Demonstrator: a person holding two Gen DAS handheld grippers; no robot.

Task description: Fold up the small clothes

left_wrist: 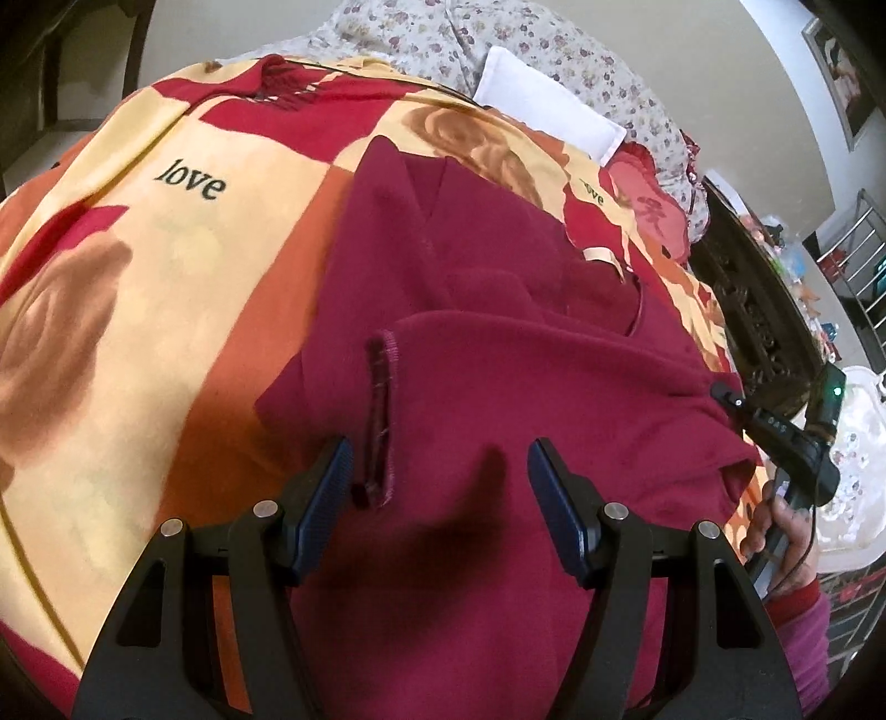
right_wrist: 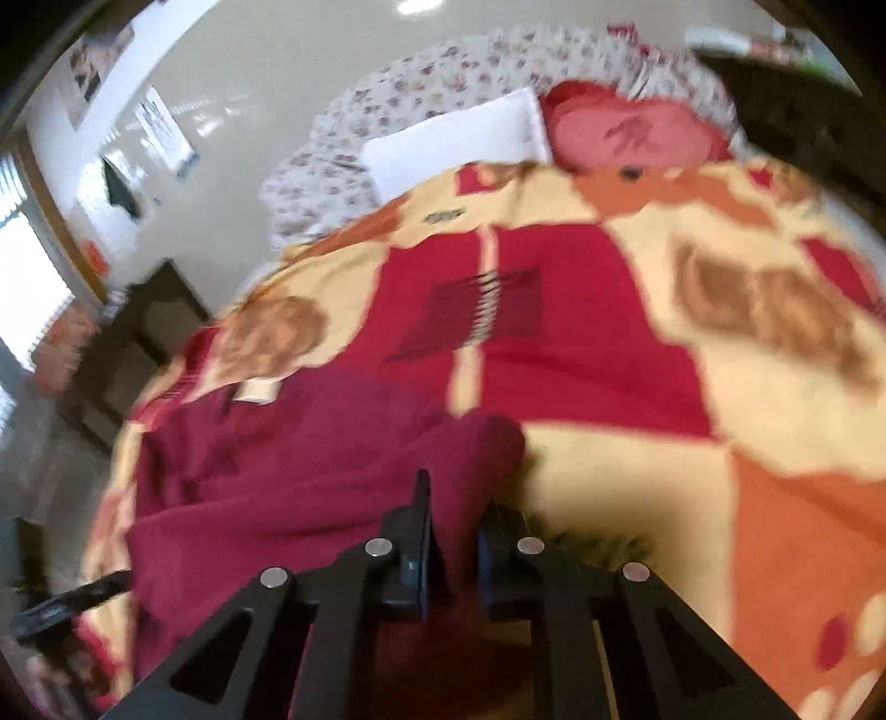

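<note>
The left gripper (left_wrist: 440,476) hangs wide open over the maroon garment (left_wrist: 498,387), gripping nothing; a stitched slit (left_wrist: 379,421) lies just inside its left finger. The garment lies partly folded on the blanket (left_wrist: 138,277), spreading from 6 o'clock up to 12 in the left view, with a pale label (left_wrist: 601,257) near its far edge. At 3 o'clock the right hand (left_wrist: 786,531) holds the other tool's handle. In the blurred right view, the right gripper (right_wrist: 454,531) is closed to a narrow gap with a fold of the garment (right_wrist: 277,471) pinched between its fingers. Farther off, at 12 o'clock, lie a white pillow (left_wrist: 548,105) and a floral sheet (left_wrist: 498,39).
</note>
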